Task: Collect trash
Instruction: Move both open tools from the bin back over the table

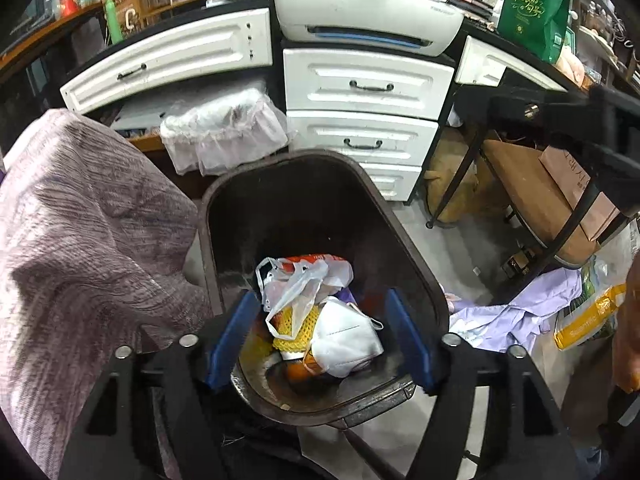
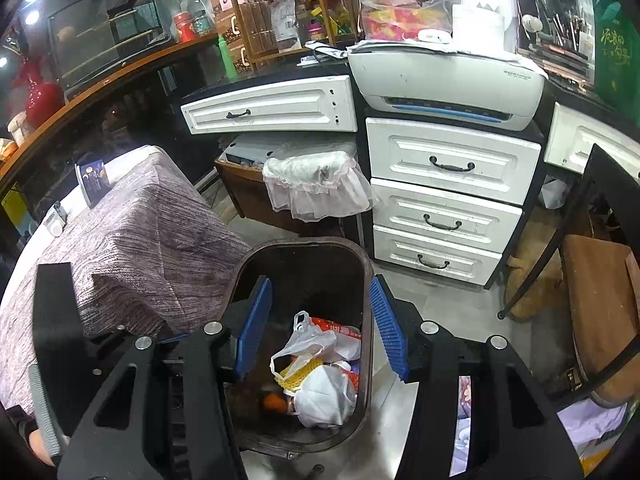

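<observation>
A dark brown trash bin (image 1: 224, 240) stands on the floor, seen from above in both views (image 2: 368, 320). Inside lie a white face mask (image 1: 344, 340), a clear plastic bag (image 1: 296, 284), yellow foam netting (image 1: 292, 336) and an orange item (image 1: 298, 372). The mask (image 2: 324, 396) and bag (image 2: 308, 340) also show in the right wrist view. My left gripper (image 1: 320, 340) is open and empty above the bin's opening. My right gripper (image 2: 320, 328) is open and empty above the bin, higher up.
A table with a purple-grey cloth (image 1: 80, 220) stands left of the bin. White drawers (image 1: 360, 120) and a printer (image 1: 368, 16) are behind. A chair (image 1: 540, 184) stands right. A lilac cloth (image 1: 516, 316) and a yellow packet (image 1: 588, 312) lie on the floor at right.
</observation>
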{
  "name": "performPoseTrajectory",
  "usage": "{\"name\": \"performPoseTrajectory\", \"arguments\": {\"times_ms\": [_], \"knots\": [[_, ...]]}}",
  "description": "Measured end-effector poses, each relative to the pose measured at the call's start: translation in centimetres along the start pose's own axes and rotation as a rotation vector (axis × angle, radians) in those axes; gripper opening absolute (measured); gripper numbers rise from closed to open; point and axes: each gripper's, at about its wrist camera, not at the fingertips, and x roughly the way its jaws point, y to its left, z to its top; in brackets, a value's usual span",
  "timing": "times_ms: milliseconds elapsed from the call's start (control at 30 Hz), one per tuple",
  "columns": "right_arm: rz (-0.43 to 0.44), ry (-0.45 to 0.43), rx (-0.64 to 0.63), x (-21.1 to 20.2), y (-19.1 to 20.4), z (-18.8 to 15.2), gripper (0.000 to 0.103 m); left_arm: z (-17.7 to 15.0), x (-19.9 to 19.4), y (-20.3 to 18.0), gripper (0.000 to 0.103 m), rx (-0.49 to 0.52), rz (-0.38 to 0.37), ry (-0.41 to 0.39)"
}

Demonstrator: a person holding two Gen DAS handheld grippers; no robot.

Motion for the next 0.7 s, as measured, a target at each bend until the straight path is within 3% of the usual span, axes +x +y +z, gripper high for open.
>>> {"name": "performPoseTrajectory", "arguments": {"times_ms": [67,300,533,700], "knots": [[-0.006,-0.016,-0.003,-0.4,0.0,0.2,0.072,0.0,-1.1,0.1,0.073,-0.003,0.004,-0.022],[-0.009,-0.05,-0.015,-1.7,0.6,0.7,0.074,-0.2,-7.0,0.6,0.086,0.012,0.008,-0.151],[0.018,-0.045,-0.044,-2.1,2.3,0.9,0.075,-0.4,-12.0,2.7,0.095,-0.01,0.087,-0.26],[0.044,-0.047,-0.075,-2.3,4.6,1.1,0.08,-0.4,-13.8,5.5,0.096,-0.049,0.175,-0.289]]}}
